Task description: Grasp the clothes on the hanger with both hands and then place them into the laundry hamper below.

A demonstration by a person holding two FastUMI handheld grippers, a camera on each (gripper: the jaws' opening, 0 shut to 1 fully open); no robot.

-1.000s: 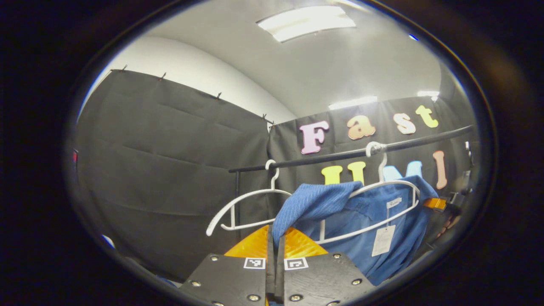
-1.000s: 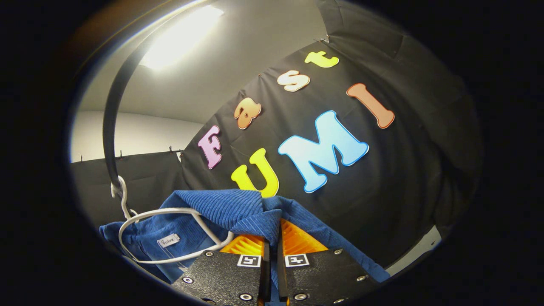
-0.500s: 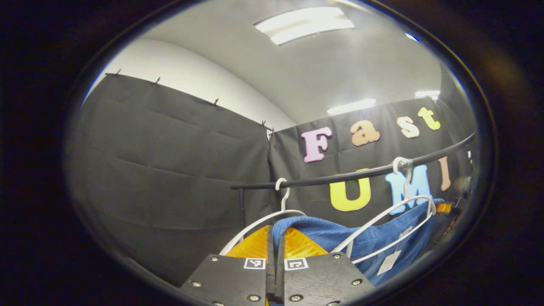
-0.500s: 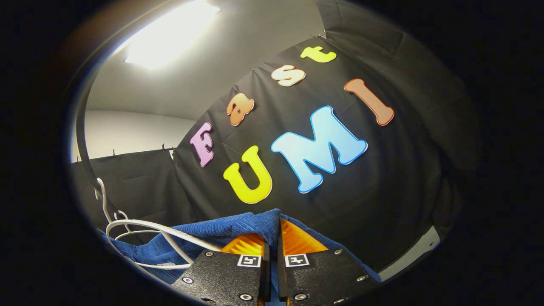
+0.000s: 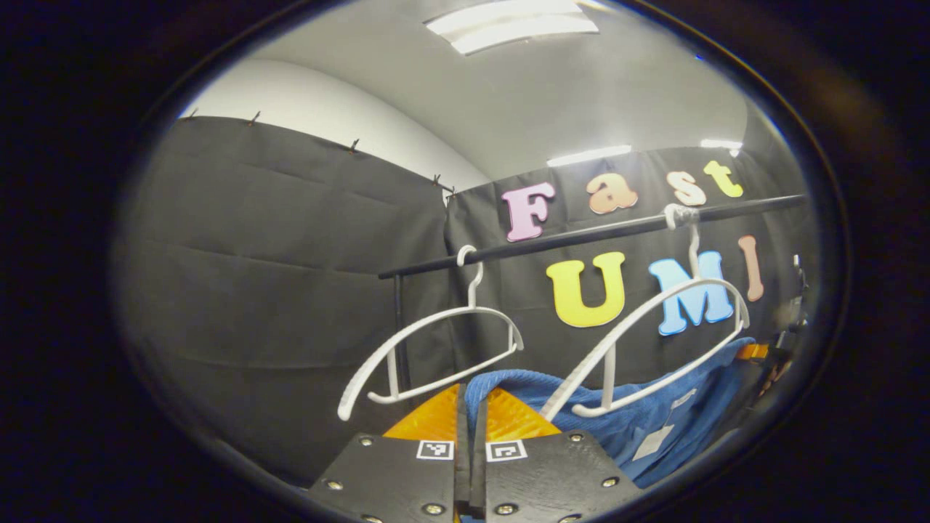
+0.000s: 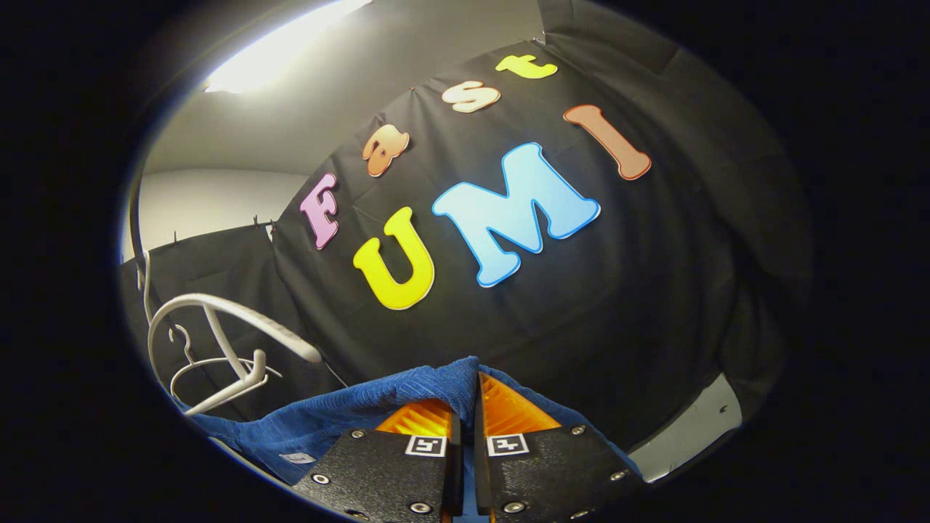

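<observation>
Left gripper view: blue garment now hangs below the bare white hanger, apparently clear of it, clamped by left gripper; right gripper likewise pinches it.

A dark rail runs across the booth, held up at one end by a thin upright post. A bare white hanger hooks over the rail close to that post. Long ceiling lights glow overhead against the grey ceiling, and a pale wall shows above the black cloth.
</observation>
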